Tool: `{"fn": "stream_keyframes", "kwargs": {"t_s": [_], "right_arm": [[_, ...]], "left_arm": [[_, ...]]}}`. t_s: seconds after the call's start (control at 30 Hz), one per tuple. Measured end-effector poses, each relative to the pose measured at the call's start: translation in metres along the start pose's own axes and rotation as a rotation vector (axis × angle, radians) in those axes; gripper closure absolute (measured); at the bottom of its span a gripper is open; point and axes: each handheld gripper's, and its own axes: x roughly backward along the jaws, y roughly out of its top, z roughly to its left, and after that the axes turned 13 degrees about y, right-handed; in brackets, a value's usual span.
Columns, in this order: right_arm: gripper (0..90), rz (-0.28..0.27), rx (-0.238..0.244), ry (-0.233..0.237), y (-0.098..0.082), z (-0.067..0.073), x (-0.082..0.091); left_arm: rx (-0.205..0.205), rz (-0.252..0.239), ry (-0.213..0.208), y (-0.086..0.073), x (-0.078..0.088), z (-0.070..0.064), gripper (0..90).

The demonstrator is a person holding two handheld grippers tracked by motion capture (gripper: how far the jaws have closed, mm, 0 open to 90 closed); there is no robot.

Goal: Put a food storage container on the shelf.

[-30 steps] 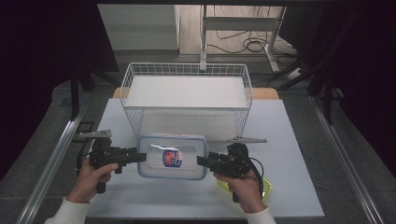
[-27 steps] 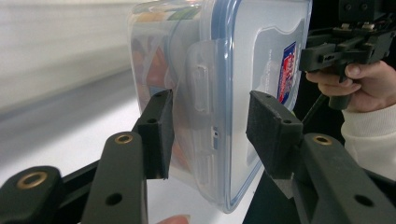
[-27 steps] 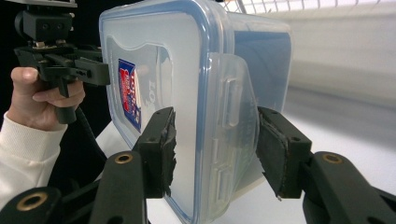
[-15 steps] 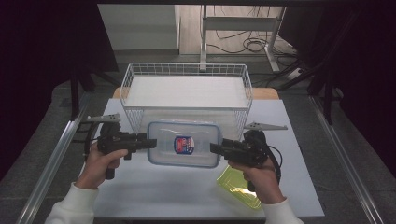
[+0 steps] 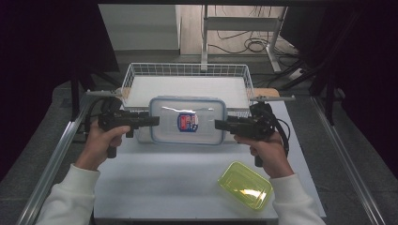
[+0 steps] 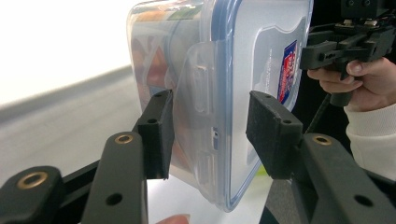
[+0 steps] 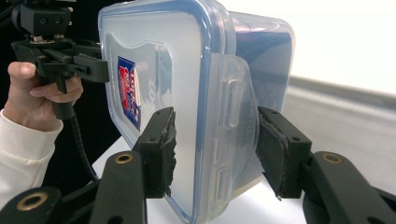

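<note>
High view: the left claw [image 5: 152, 121] and right claw [image 5: 220, 124] pinch the ends of a lidded box [image 5: 187, 120], up off the table [image 5: 159, 183] by the wire basket [image 5: 187, 70]. I think dropping it in is left.

Left claw view: the half-closed jaws squeeze the box's clip.

Right claw view: same grip; the red-blue label [image 7: 129, 91] is too blurry to read.

High view: overhead, facing forward and down on the worktop [image 5: 187, 183]. Two gripper views: close, facing inward from opposite ends; all share the lidded container [image 5: 187, 120].
</note>
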Motion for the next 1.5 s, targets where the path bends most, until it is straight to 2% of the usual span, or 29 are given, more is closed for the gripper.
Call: {"fn": "stream_keyframes", "kwargs": {"t_s": [0.1, 0.23, 0.27, 0.47, 0.7, 0.77, 0.8, 0.93, 0.97, 1.2, 1.27, 1.47, 1.5], "right_arm": [[49.2, 0.002, 0.002, 0.005, 0.008, -0.004, -0.002], [49.3, -0.003, 0.013, 0.019, 0.03, -0.013, -0.006], [49.3, -0.003, 0.013, 0.019, 0.03, -0.013, -0.006], [49.2, -0.008, 0.014, 0.038, 0.056, -0.027, -0.01], [49.2, -0.003, 0.009, 0.051, 0.076, -0.039, -0.011], [49.2, -0.004, 0.008, 0.054, 0.078, -0.042, -0.011], [49.1, -0.002, -0.008, 0.057, 0.083, -0.048, -0.012], [49.1, -0.002, -0.027, 0.061, 0.088, -0.057, -0.014], [49.0, 0.004, -0.044, 0.061, 0.089, -0.064, -0.017], [48.9, 0.022, -0.069, 0.055, 0.089, -0.073, -0.023], [48.8, 0.022, -0.085, 0.059, 0.089, -0.078, -0.026], [47.6, 0.007, -0.109, 0.054, 0.092, -0.083, -0.029], [47.4, 0.008, -0.114, 0.053, 0.093, -0.083, -0.029]], "left_arm": [[0.002, -0.002, 0.008, 0.007, 0.001, 0.002, 52.7], [0.002, -0.009, 0.02, 0.024, 0.001, 0.007, 52.7], [0.003, -0.01, 0.023, 0.028, 0.001, 0.009, 52.7], [0.005, -0.01, 0.043, 0.053, -0.002, 0.016, 52.6], [0.008, -0.007, 0.053, 0.069, -0.005, 0.019, 52.6], [0.015, -0.001, 0.057, 0.074, -0.009, 0.022, 52.5], [0.031, 0.004, 0.056, 0.078, -0.013, 0.025, 52.5], [0.045, 0.017, 0.058, 0.083, -0.02, 0.031, 52.4], [0.045, 0.022, 0.06, 0.084, -0.022, 0.033, 52.3], [0.057, 0.043, 0.066, 0.081, -0.032, 0.044, 51.7], [0.073, 0.029, 0.069, 0.081, -0.034, 0.045, 51.3], [0.084, 0.023, 0.074, 0.082, -0.036, 0.047, 50.4], [0.1, 0.02, 0.075, 0.082, -0.037, 0.048, 50.3]]}}
